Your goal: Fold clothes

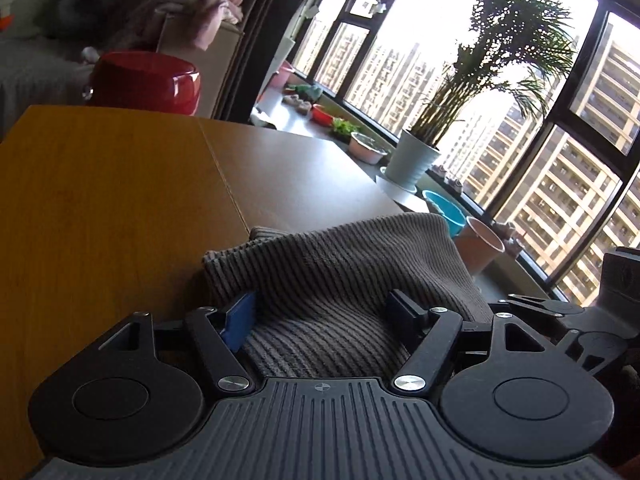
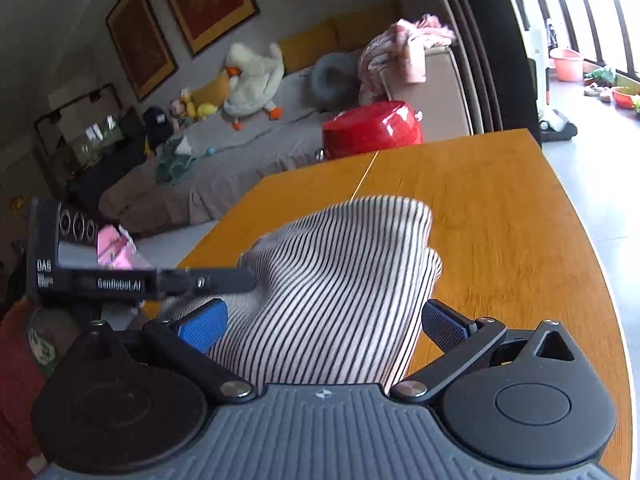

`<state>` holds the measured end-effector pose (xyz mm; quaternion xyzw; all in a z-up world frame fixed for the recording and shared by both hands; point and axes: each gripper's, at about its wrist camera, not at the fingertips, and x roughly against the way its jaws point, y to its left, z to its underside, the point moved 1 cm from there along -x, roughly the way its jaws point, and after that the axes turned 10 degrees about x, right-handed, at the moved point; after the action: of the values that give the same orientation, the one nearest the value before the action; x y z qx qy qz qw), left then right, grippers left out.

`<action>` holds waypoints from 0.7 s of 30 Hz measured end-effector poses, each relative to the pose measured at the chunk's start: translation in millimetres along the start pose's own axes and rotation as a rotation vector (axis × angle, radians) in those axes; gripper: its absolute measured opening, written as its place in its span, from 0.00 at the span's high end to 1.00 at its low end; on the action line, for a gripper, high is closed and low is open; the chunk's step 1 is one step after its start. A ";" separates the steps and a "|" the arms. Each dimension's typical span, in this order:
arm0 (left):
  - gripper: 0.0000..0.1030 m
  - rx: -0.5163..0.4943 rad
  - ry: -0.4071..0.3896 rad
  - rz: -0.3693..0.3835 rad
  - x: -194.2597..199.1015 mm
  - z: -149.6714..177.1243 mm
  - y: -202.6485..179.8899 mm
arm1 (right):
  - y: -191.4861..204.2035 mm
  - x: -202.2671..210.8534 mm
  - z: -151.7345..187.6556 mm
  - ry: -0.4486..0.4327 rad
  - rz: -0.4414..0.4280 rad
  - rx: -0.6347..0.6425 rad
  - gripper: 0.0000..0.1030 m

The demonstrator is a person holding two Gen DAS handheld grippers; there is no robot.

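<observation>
The striped knit garment (image 1: 340,280) lies bunched on the wooden table (image 1: 100,208), near the table's edge toward the window, and its near folds run back between the fingers of both tongs; in the left wrist view the left gripper (image 1: 324,312) has its jaws spread wide, the blue pad (image 1: 240,320) of one finger against the cloth at the left and the other finger (image 1: 404,308) resting on the cloth at the right, so the fabric fills the gap without being pinched. In the right wrist view the right gripper (image 2: 324,320) is likewise apart; the garment (image 2: 340,280) rises in a soft, slightly blurred hump between its two blue pads (image 2: 204,324), touching the left one, while the right one stands just beside the cloth's edge, whether touching cannot be told. The left gripper's black body (image 2: 132,276), lettered on its side, reaches in from the left of that view and meets the cloth at the hump's left flank. Beyond the table stand a red glossy stool (image 2: 372,128), a grey sofa bed (image 2: 240,160) with a white goose plush (image 2: 252,80), and a potted palm (image 1: 416,156) by the window.
</observation>
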<state>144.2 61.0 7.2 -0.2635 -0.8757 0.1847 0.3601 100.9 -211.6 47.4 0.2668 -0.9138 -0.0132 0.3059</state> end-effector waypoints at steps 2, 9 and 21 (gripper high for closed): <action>0.26 0.001 -0.003 0.001 0.2 0.1 0.3 | 1.1 -7.4 4.3 0.016 0.014 -0.001 0.00; 0.26 0.037 -0.010 0.021 5.8 -0.7 5.1 | -6.1 -12.6 -2.6 0.025 0.046 0.035 0.00; 0.21 0.036 0.029 0.120 24.8 7.9 -11.7 | -21.7 -46.3 -45.3 0.031 0.328 0.142 0.00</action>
<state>119.7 65.5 21.1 -0.3118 -0.8495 0.2178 0.3656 168.1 -201.0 54.6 0.1353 -0.9388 0.1056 0.2986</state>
